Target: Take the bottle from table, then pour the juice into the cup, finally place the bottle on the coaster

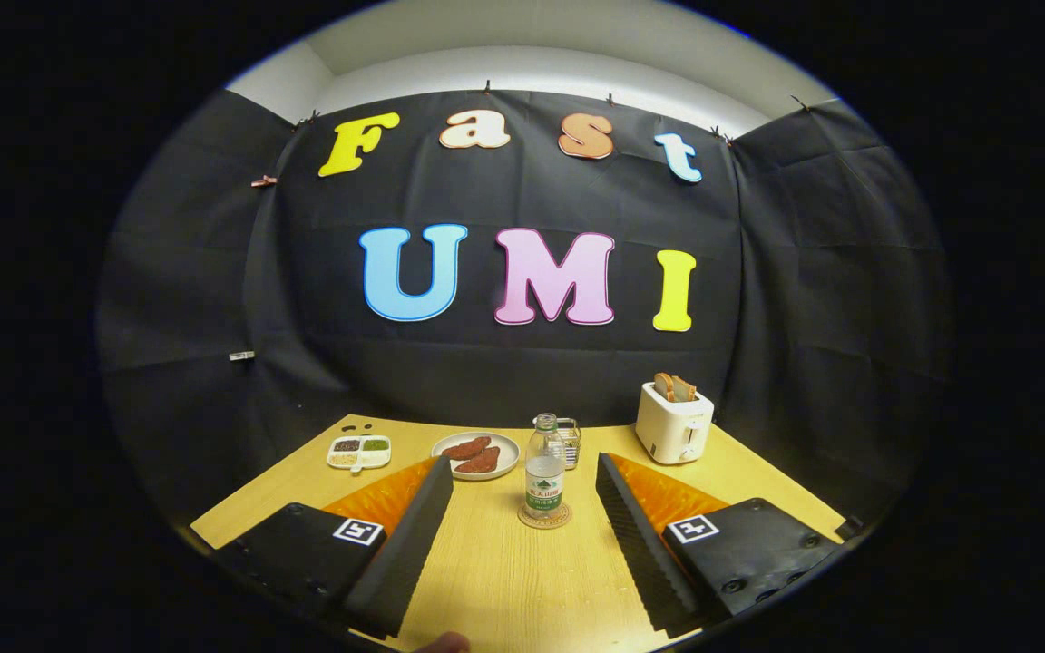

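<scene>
The wooden bench (504, 580) spreads out under everything, its far edge meeting the black cloth wall. The claw (522, 494) hangs low over the near part of the bench with its two fingers (414, 535) spread wide and nothing between the pads; the bottle stands ahead of the gap, clear of both. A white toaster (674, 423) sits at the far right of the bench with bread slices sticking up from its slots. A round plate (500, 468) with two reddish-brown pieces lies left of the bottle, and a small divided dish (358, 452) lies further left. The bottle (544, 472) is clear, upright, capped and labelled, and it stands on the round coaster (544, 518). Just behind it, to the right, is the cup (570, 437), partly hidden.
</scene>
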`<state>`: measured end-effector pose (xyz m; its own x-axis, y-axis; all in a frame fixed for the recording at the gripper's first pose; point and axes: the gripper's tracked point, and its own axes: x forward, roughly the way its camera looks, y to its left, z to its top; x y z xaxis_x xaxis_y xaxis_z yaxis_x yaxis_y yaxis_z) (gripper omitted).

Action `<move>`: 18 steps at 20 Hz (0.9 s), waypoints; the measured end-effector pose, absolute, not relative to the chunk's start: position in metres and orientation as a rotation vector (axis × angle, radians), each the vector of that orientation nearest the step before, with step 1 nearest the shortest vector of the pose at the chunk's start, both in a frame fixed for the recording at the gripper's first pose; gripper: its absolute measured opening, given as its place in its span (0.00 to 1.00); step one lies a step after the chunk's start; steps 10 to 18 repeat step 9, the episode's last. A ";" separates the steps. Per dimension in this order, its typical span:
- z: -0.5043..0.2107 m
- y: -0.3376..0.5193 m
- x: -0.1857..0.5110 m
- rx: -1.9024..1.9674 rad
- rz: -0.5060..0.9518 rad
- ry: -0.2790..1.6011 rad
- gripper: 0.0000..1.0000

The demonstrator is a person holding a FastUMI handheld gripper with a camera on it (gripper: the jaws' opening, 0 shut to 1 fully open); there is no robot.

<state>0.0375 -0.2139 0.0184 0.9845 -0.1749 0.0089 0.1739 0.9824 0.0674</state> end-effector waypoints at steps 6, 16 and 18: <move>0.037 -0.225 -0.004 0.019 -0.099 -0.016 0.97; 0.043 -0.228 -0.012 0.058 -0.103 -0.022 0.98; 0.043 -0.228 -0.012 0.058 -0.103 -0.022 0.98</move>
